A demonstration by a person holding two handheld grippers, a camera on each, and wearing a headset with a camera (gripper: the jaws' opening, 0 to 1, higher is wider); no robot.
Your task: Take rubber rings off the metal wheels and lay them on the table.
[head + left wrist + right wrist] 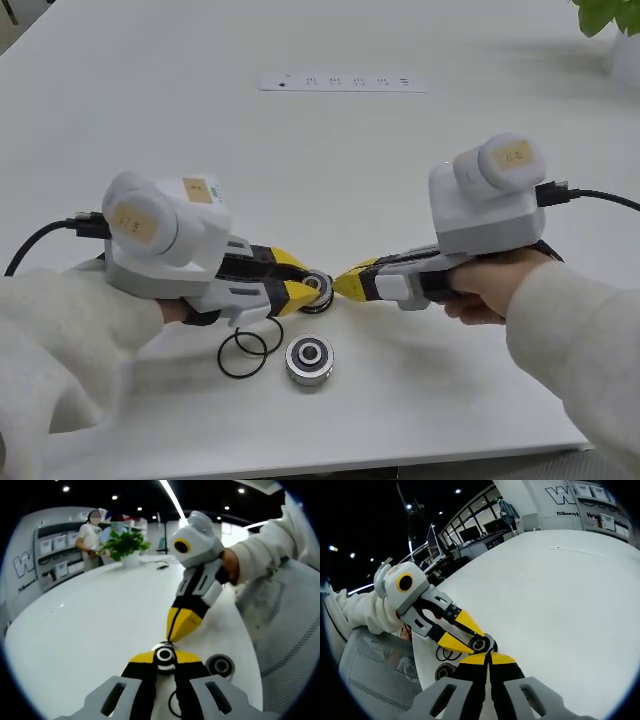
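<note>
**Left gripper** (306, 287): yellow-tipped jaws clamped on a small silver metal wheel (320, 288) w/ dark rim, low over the white table (400, 160); touching it or not, we cannot tell.

**Right gripper** (343, 283): jaws together, tips meeting that wheel's rim from 3 o'clock. Whether rubber is pinched btwn them we cannot tell.

**Step in hand**, we judge: peeling the ring off the held wheel. The next move calls for a firm nip on the rubber, then a pull twd 3 o'clock while the left braces.

**Outward:** at 6 o'clock a second metal wheel (309, 360), apparently stripped. At 7 o'clock two thin black rubber rings (221, 356), overlapping, flat on the table.

**Views:** the left gripper view gives the held wheel's hub end-on; the head view gives the laid rings whole.
</note>
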